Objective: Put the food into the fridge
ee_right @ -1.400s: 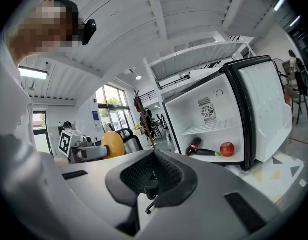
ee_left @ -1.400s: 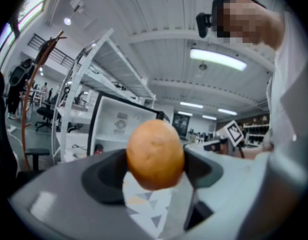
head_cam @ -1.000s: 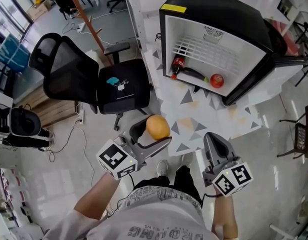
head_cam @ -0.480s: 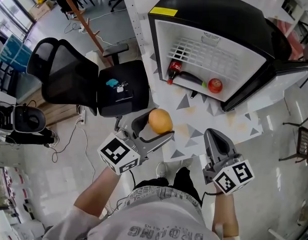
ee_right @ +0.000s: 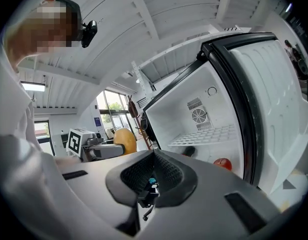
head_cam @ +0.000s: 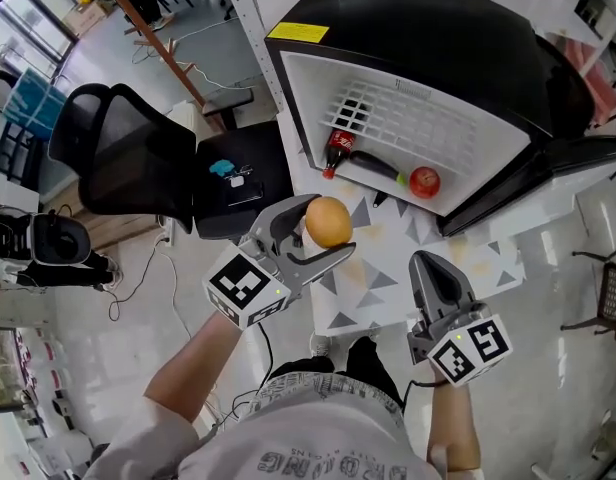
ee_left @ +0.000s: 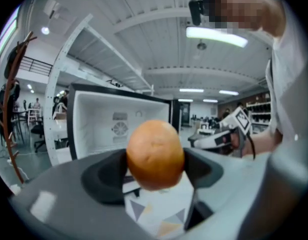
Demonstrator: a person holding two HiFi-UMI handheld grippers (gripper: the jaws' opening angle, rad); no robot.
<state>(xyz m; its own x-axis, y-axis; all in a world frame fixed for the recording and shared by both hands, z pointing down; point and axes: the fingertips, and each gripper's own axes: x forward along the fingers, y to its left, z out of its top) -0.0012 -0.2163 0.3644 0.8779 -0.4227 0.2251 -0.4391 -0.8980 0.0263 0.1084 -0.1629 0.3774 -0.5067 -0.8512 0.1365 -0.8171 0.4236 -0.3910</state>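
The left gripper (head_cam: 318,236) is clamped on an orange (head_cam: 328,221) and holds it up in front of the open fridge (head_cam: 428,28), a black box with a white inside and its door (head_cam: 578,158) swung out to the right. Inside, below a white wire shelf (head_cam: 408,118), a dark bottle (head_cam: 360,160) with a red label lies on its side and a round red fruit (head_cam: 424,181) sits just beside its base. The right gripper (head_cam: 431,268) hangs lower over the triangle-patterned surface (head_cam: 373,283), its jaws together with nothing between them, and a black office chair (head_cam: 138,158) stands at the left.
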